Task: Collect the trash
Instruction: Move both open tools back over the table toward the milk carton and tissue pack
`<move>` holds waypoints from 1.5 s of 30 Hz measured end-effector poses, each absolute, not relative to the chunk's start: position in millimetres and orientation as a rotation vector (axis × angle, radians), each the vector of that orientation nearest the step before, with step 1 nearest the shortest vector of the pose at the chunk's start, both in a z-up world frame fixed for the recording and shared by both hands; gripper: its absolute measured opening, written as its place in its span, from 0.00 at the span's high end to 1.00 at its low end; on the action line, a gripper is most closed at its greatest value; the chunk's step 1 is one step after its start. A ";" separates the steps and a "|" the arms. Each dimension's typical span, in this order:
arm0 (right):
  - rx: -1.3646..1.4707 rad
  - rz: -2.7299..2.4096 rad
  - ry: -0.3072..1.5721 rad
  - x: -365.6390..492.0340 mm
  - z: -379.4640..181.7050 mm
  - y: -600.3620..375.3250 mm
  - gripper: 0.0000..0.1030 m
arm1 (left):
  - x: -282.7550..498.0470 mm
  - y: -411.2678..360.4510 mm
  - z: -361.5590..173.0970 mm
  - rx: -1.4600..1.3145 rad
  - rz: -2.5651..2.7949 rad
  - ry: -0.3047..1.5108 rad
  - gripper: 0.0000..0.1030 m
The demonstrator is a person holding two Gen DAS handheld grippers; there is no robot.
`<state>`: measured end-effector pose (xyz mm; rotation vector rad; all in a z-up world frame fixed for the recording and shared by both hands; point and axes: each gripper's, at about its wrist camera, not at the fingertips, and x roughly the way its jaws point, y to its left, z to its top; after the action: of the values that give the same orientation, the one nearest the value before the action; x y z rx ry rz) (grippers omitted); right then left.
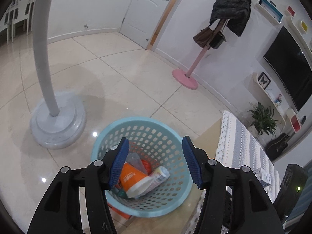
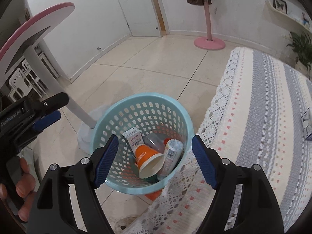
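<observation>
Right wrist view: both grippers, right [image 2: 155, 160] and left [image 1: 156, 162], spread apart, empty, over basket [image 2: 120, 105] holding cup [image 2: 149, 160], carton [image 2: 134, 139], bottle [image 2: 171, 154]; drop-off step apparently done, next fetch remaining trash.

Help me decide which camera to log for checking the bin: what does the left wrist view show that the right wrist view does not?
Only the left wrist view shows the wall TV, a black jacket on the coat stand and a dark guitar on the floor.

Only the right wrist view shows the small white carton in the basket, the pink-edged round tabletop and the left gripper from the side.

Both show the blue basket holding an orange paper cup, the crocheted cloth and the pink stand base.
</observation>
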<state>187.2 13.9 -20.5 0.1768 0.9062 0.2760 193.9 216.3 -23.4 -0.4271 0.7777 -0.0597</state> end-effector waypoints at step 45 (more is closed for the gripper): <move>0.557 -0.390 0.868 30.6 -30.8 -414.4 0.47 | 236.5 -231.1 -51.2 0.143 -0.750 0.872 0.46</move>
<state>30.6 -414.4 -30.8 0.5569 0.8680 -0.3900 236.5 -231.1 -51.2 0.1428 0.8724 -0.7499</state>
